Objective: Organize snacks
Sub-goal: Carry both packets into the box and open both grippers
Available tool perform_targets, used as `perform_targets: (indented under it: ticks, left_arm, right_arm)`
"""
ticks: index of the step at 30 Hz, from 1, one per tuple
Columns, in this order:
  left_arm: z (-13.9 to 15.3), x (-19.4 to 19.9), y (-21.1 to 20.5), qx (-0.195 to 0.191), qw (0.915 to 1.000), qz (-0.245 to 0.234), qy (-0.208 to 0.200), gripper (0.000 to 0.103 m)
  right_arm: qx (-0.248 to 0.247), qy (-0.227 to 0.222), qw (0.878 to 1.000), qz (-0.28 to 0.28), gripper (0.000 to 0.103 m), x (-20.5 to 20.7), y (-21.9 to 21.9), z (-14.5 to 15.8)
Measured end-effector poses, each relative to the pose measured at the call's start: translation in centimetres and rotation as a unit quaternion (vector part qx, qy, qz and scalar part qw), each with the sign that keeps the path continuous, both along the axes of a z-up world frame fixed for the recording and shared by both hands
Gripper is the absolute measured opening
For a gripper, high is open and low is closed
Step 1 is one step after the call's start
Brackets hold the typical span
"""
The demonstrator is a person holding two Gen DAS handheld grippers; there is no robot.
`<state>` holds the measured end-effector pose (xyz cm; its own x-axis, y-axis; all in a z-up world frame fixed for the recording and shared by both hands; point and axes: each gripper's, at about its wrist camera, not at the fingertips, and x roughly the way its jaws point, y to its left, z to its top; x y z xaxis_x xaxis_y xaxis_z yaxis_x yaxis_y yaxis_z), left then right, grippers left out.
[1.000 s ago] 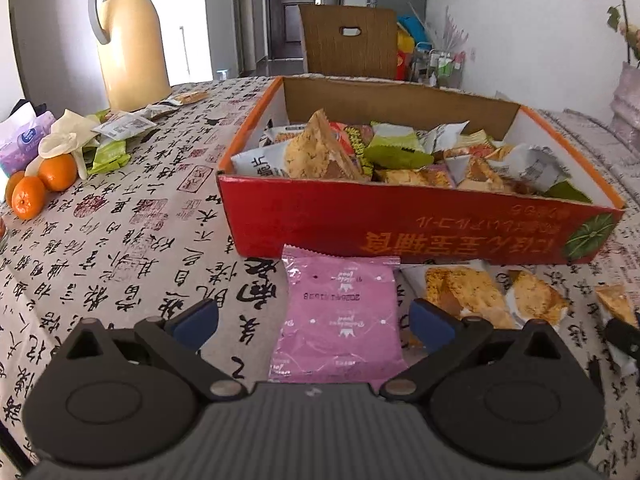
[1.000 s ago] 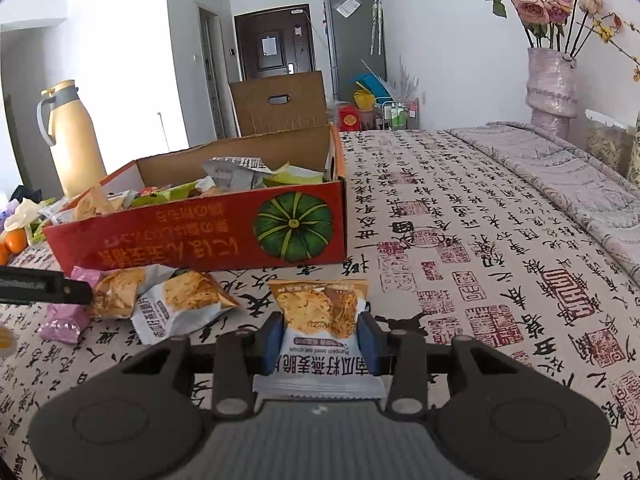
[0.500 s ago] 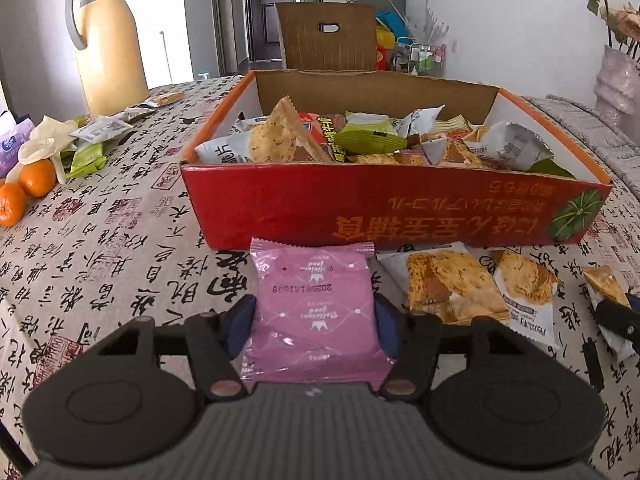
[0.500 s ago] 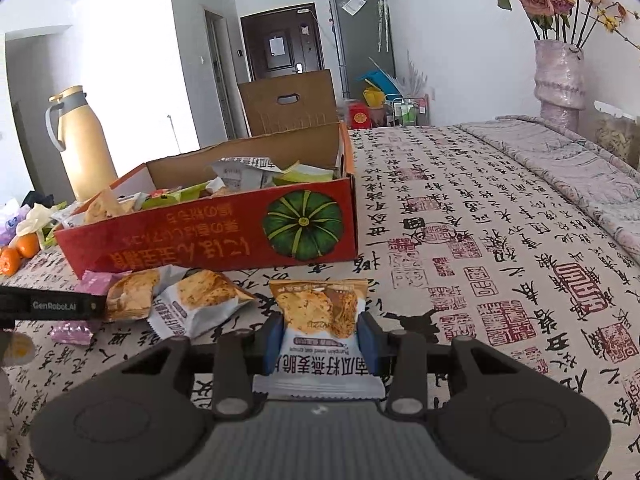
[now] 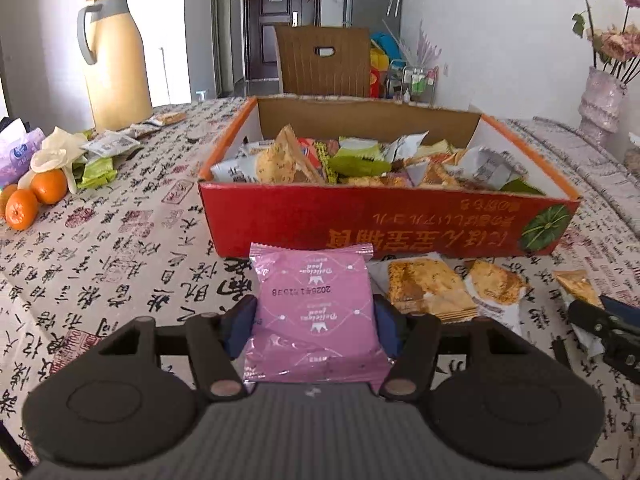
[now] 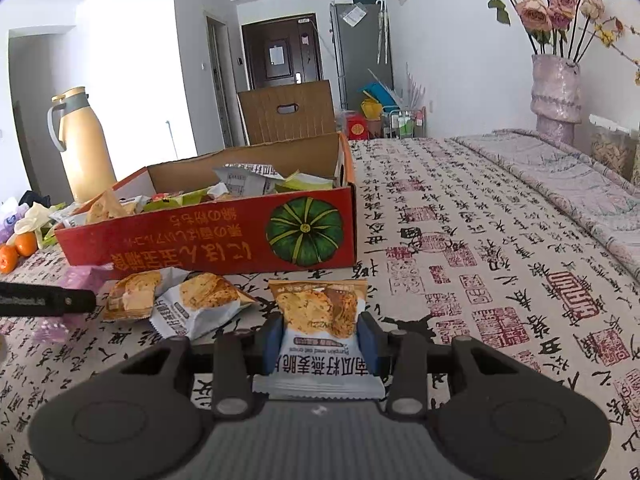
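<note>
Tool on the left (image 5: 314, 324) clamps a flat pink foil snack packet (image 5: 314, 312); the right tool (image 6: 320, 336) pinches an orange-and-white cracker pouch (image 6: 320, 320), both low before the red cardboard box (image 5: 384, 224). Slippery wrappers could slide free, or snag the box's front wall if lifted too little.
</note>
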<state>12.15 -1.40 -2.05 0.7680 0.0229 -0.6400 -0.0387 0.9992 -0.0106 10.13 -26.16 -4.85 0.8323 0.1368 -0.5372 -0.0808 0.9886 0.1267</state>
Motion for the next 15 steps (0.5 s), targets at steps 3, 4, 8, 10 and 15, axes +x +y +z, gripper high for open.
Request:
perform_targets:
  ticks: [3,4,8,10,15]
  left_arm:
    - [1.0,-0.7,-0.1,-0.004,0.9999,-0.003,-0.015,0.062]
    - [1.3,-0.8,-0.1,-0.006,0.9998,-0.004,-0.020,0.062]
    - [2.5,-1.1,-0.7,-0.011,0.9991,-0.011,-0.039,0.062]
    - [3.1,-1.1,-1.0,-0.012,0.9987,-0.016,-0.048,0.062]
    - [4.6,-0.6,-1.8,-0.009,0.9972,-0.025,-0.070,0.062]
  right_arm:
    - [0.000,-0.008,1.000,0.000,0.039,-0.3,0.0,0.4]
    - [0.003,-0.010,1.000,-0.001,0.039,-0.4,0.0,0.6]
    - [0.015,-0.023,1.000,0.000,0.039,-0.6,-0.1,1.7]
    - [0.015,-0.034,0.999,0.002,0.039,-0.6,0.2,2.5]
    - [0.012,-0.064,0.998,0.009,0.039,-0.2,0.9,4.4]
